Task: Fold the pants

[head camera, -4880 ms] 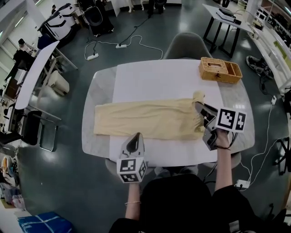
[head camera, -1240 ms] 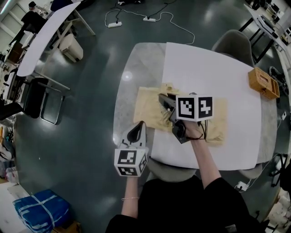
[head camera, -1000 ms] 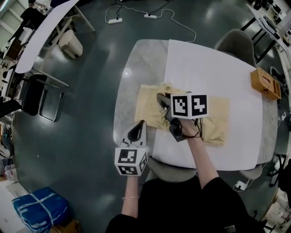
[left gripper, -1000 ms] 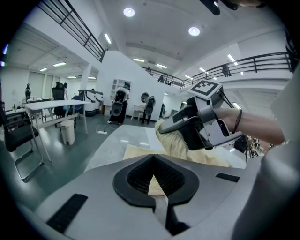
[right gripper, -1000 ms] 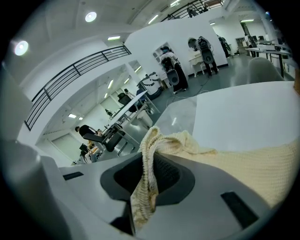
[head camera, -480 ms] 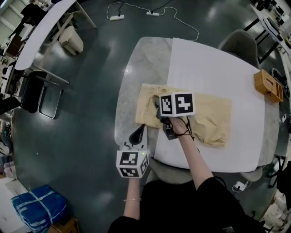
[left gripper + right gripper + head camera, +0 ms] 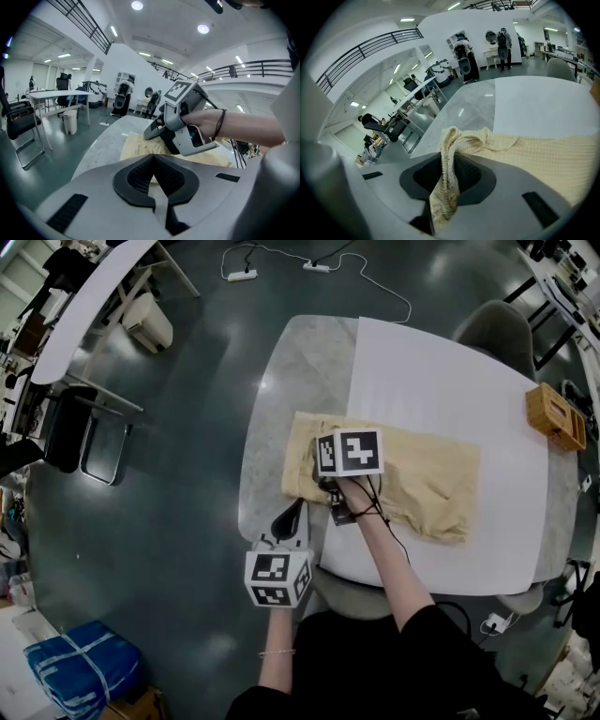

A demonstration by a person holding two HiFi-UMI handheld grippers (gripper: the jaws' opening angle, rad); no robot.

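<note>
marble table (image 7: 281, 371), right gripper (image 7: 449, 173) pinching pants (image 7: 427, 479), left gripper (image 7: 157, 180) seemingly shut

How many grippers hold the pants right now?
1: the right gripper, shut on the pants' edge at their left end. The left gripper is clear, by the table's near edge.

The right forearm (image 7: 389, 559) reaches from the body toward 11 o'clock, with the hand (image 7: 354, 495) wrapped round the handle under the marker cube (image 7: 349, 452). The right gripper (image 7: 450, 161) tilts steeply down, and its fingers pinch a ridge of the pants (image 7: 543, 154). The left gripper (image 7: 289, 517) sits at 7 o'clock of the right one and apart from it. It points to 12 o'clock and slightly down, fingertips together with nothing between. The left forearm (image 7: 275, 667) runs straight back to the body.
</note>
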